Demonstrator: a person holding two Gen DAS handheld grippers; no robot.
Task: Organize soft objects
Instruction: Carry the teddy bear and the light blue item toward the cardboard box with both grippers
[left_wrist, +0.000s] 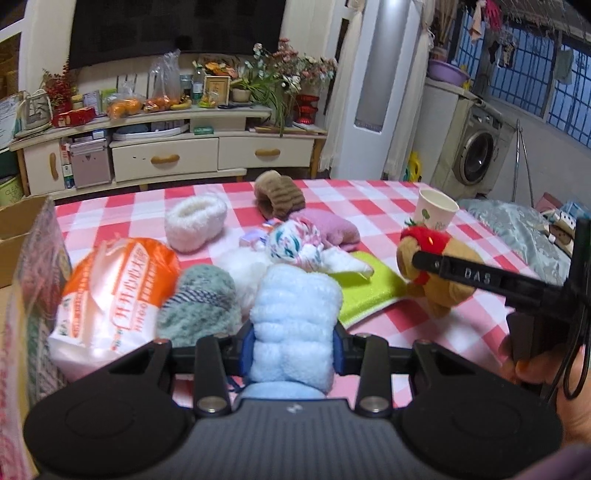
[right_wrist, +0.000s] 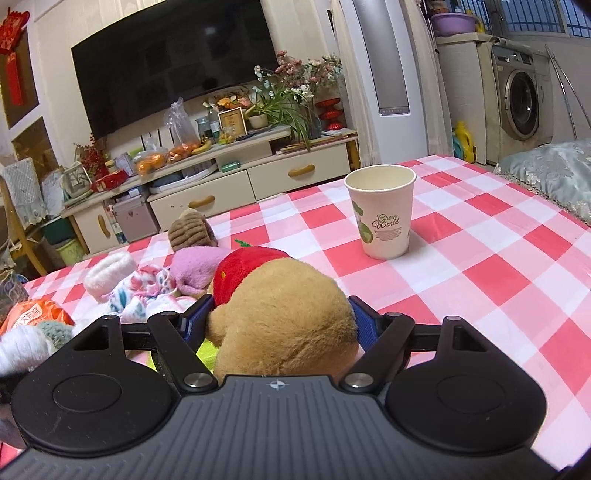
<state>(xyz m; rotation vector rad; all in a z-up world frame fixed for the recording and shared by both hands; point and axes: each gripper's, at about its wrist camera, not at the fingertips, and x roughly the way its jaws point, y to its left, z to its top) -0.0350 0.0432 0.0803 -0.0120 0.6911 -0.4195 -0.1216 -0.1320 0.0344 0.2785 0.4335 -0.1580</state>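
Left wrist view shows the left gripper (left_wrist: 293, 347) pinching a light blue fluffy sock (left_wrist: 295, 314), its 2 blue pads pressed into the sock's sides. Beyond it on the red-and-white checked table (left_wrist: 388, 199) lie more soft things: a grey-green knitted sock (left_wrist: 201, 301) just left of the blue one, an orange-and-white plastic bag (left_wrist: 114, 291) further left, a white fuzzy bootie (left_wrist: 195, 221), a floral cloth bundle (left_wrist: 295, 242), a pink fluffy sock (left_wrist: 332, 227), a brown ribbed plush piece (left_wrist: 280, 195) and a lime green cloth (left_wrist: 369, 288). A cardboard box (left_wrist: 18, 236) sits at the left edge.

Right wrist view shows the right gripper (right_wrist: 282, 325) clamped on a tan plush toy (right_wrist: 284, 321) with a red strawberry cap (right_wrist: 243, 273); the toy fills the gap between the blue pads. A paper cup (right_wrist: 382, 210) stands upright on the table beyond the toy, apart from it. From the left wrist view, the same toy sits right of the green cloth, near the cup.
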